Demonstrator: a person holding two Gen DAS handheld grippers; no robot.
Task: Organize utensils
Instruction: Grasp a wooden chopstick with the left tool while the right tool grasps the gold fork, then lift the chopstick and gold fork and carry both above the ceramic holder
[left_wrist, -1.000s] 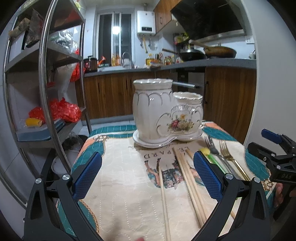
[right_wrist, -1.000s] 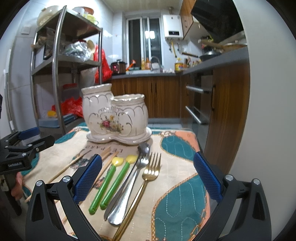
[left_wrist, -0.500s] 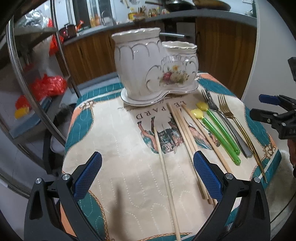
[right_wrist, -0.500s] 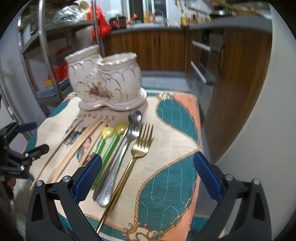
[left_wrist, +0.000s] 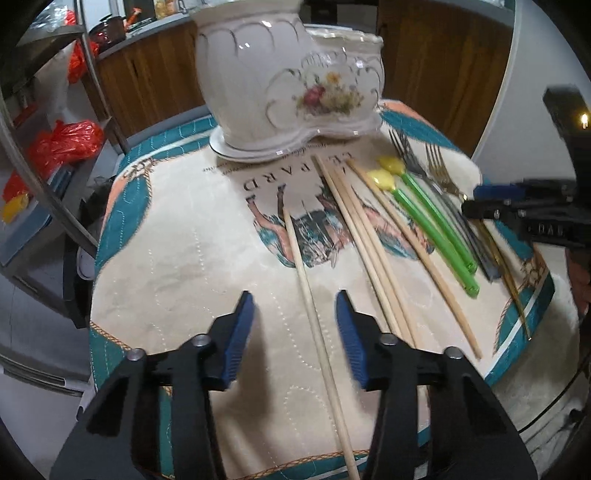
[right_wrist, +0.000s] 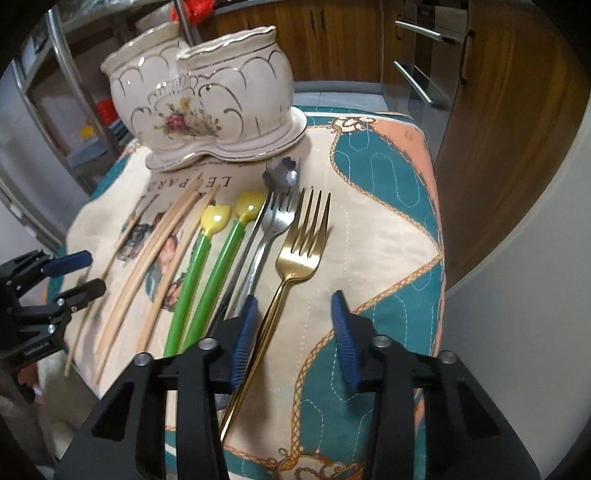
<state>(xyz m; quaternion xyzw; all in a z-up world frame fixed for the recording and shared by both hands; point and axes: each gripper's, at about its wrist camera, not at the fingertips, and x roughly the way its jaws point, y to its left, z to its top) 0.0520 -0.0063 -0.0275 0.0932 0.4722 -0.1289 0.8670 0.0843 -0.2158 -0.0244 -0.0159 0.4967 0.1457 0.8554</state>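
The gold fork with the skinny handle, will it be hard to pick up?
Probably a bit. The gold metal fork looks shiny, so it may slip. Its thin handle lies flat on the quilted cloth, leaving little to grab. It looks stiff, unlikely to bend.

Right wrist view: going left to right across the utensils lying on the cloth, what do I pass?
Wooden chopsticks → two green-handled spoons with yellow bowls → silver fork → gold fork.
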